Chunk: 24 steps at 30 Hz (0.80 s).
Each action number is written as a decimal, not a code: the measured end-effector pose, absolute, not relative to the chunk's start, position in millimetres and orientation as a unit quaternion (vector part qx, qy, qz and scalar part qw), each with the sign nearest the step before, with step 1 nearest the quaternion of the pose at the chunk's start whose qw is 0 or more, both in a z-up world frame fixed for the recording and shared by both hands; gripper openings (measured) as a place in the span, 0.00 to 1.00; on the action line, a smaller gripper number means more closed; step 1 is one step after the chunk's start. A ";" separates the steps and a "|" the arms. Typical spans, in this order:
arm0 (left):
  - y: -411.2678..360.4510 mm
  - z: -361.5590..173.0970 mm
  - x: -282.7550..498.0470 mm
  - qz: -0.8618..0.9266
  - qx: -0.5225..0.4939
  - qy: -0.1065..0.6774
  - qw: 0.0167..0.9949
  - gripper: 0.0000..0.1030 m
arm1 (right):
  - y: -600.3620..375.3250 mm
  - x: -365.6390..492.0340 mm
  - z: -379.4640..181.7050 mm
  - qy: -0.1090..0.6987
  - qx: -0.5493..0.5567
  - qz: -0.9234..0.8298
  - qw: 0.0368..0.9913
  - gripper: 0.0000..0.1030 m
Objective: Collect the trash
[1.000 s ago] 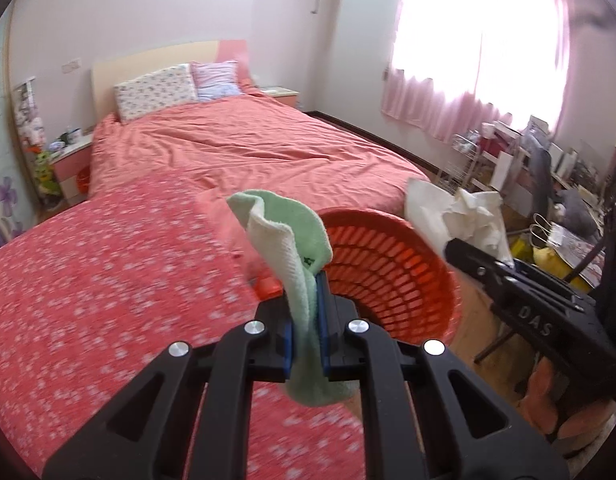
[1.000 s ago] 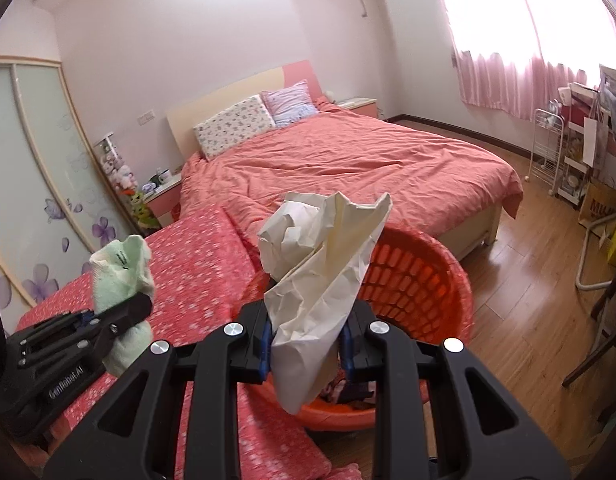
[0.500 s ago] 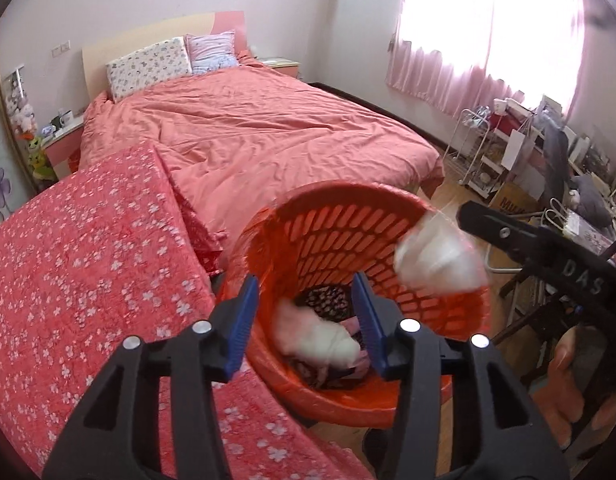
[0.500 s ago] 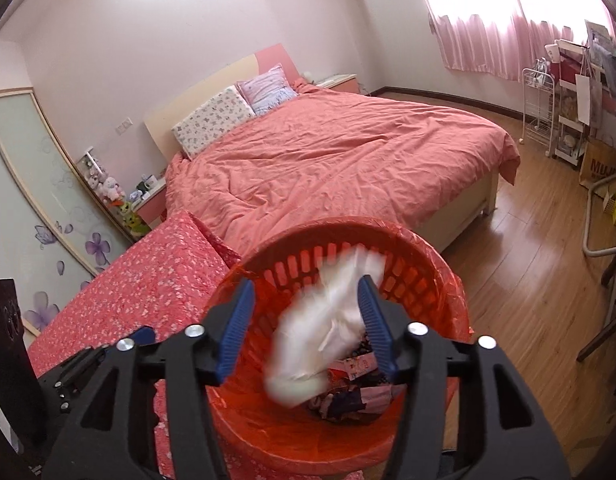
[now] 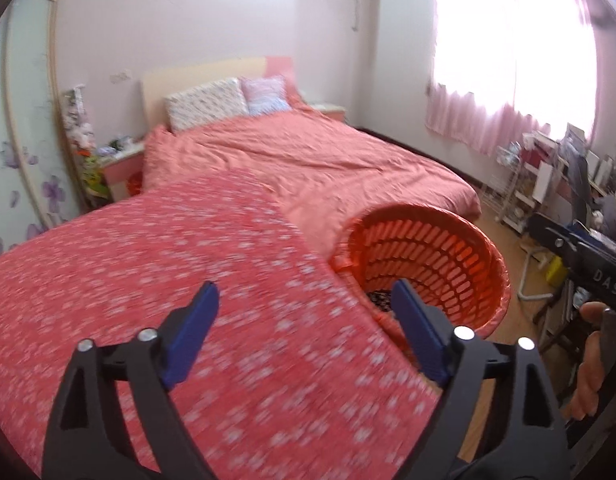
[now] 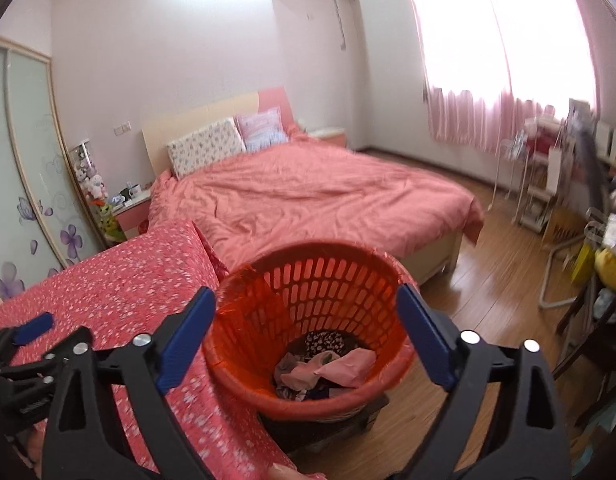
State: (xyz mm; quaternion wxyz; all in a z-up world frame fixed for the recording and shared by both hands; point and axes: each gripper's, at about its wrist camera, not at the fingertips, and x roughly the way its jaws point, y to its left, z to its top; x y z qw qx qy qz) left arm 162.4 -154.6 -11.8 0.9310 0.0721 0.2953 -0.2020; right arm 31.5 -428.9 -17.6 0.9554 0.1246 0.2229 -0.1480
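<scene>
An orange slatted basket (image 6: 339,276) stands on the floor beside the red flowered table cover (image 6: 120,284). Crumpled pale trash (image 6: 327,368) lies in its bottom on dark patterned items. My right gripper (image 6: 304,300) is open and empty, above the basket's near rim. My left gripper (image 5: 304,296) is open and empty, over the flowered cover (image 5: 168,280), with the basket (image 5: 435,256) to its right. The right gripper's body (image 5: 583,260) shows at the left wrist view's right edge. The left gripper's body (image 6: 28,340) shows at the right wrist view's lower left.
A bed with a salmon cover (image 6: 315,196) and pillows lies behind the basket. Wooden floor (image 6: 487,280) runs to the right. A cluttered rack and desk (image 6: 547,184) stand under the pink-curtained window. A nightstand with toys (image 6: 116,208) is by the wardrobe.
Both grippers opened and dropped their trash, the green-white cloth and the crumpled paper, into the basket. The left gripper then swung left over the flowered cover; both jaws opened wider.
</scene>
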 end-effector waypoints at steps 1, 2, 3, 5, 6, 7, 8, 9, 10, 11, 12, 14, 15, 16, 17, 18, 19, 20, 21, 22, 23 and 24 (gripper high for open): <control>-140.9 -8.3 149.1 -0.192 0.069 0.285 0.937 0.92 | -417.1 20.3 -12.3 0.215 0.108 -0.155 0.958 0.93; -132.6 -6.6 142.2 -0.185 0.068 0.279 0.940 0.94 | -410.4 16.0 -9.6 0.211 0.096 -0.161 0.959 0.96; -123.9 -5.6 133.7 -0.177 0.068 0.273 0.943 0.94 | -402.2 10.0 -6.3 0.206 0.084 -0.169 0.960 0.98; -106.9 -3.7 113.5 -0.155 0.070 0.260 0.950 0.96 | -386.2 -6.9 -1.5 0.193 0.066 -0.190 0.960 0.98; -98.0 -3.9 103.5 -0.143 0.072 0.255 0.954 0.96 | -378.5 -16.4 0.5 0.186 0.060 -0.204 0.959 0.98; -92.5 -4.0 97.4 -0.136 0.072 0.252 0.955 0.96 | -374.6 -20.7 1.4 0.182 0.056 -0.212 0.958 0.98; -84.8 -4.7 88.4 -0.125 0.073 0.249 0.958 0.96 | -366.9 -29.8 1.8 0.177 0.050 -0.220 0.958 0.98; -78.8 -4.2 82.5 -0.117 0.072 0.247 0.959 0.96 | -361.4 -35.5 1.8 0.175 0.046 -0.225 0.957 0.98; -72.2 -5.0 74.3 -0.107 0.071 0.245 0.961 0.96 | -355.7 -42.3 0.2 0.172 0.044 -0.230 0.957 0.98; -62.8 -5.8 64.8 -0.095 0.066 0.242 0.963 0.96 | -350.1 -49.7 -1.9 0.168 0.044 -0.230 0.958 0.98; -58.4 -6.2 60.3 -0.089 0.063 0.240 0.965 0.96 | -345.6 -53.7 -4.0 0.168 0.046 -0.229 0.958 0.98; -46.4 -7.8 46.5 -0.071 0.053 0.240 0.967 0.96 | -338.5 -61.4 -9.6 0.174 0.054 -0.237 0.954 0.98; -42.6 -8.1 41.7 -0.065 0.050 0.240 0.967 0.96 | -335.9 -63.5 -11.7 0.177 0.055 -0.239 0.953 0.98; -38.6 -8.5 35.7 -0.059 0.048 0.239 0.968 0.96 | -333.9 -63.9 -13.4 0.183 0.057 -0.236 0.953 0.98; -32.6 -9.6 28.7 -0.053 0.046 0.237 0.969 0.96 | -332.6 -63.7 -15.6 0.191 0.060 -0.230 0.952 0.98; -29.6 -9.6 23.9 -0.048 0.045 0.235 0.970 0.96 | -330.9 -64.8 -16.9 0.198 0.061 -0.226 0.952 0.98; -26.4 -9.5 19.1 -0.040 0.045 0.233 0.971 0.96 | -329.9 -65.2 -17.3 0.204 0.064 -0.220 0.952 0.98; -23.4 -9.1 14.5 -0.029 0.045 0.231 0.971 0.96 | -327.8 -66.6 -17.2 0.209 0.066 -0.212 0.952 0.98; -20.5 -8.5 10.6 -0.021 0.044 0.230 0.972 0.96 | -326.2 -69.2 -16.7 0.212 0.067 -0.209 0.952 0.98; -18.3 -8.2 7.7 -0.015 0.042 0.230 0.972 0.96 | -323.5 -70.9 -16.7 0.216 0.069 -0.208 0.952 0.98; -15.4 -7.8 4.4 -0.013 0.040 0.229 0.972 0.96 | -321.4 -72.1 -16.2 0.219 0.071 -0.205 0.951 0.98; -13.7 -7.4 2.7 -0.011 0.039 0.229 0.973 0.96 | -318.9 -72.1 -16.6 0.222 0.072 -0.203 0.951 0.98</control>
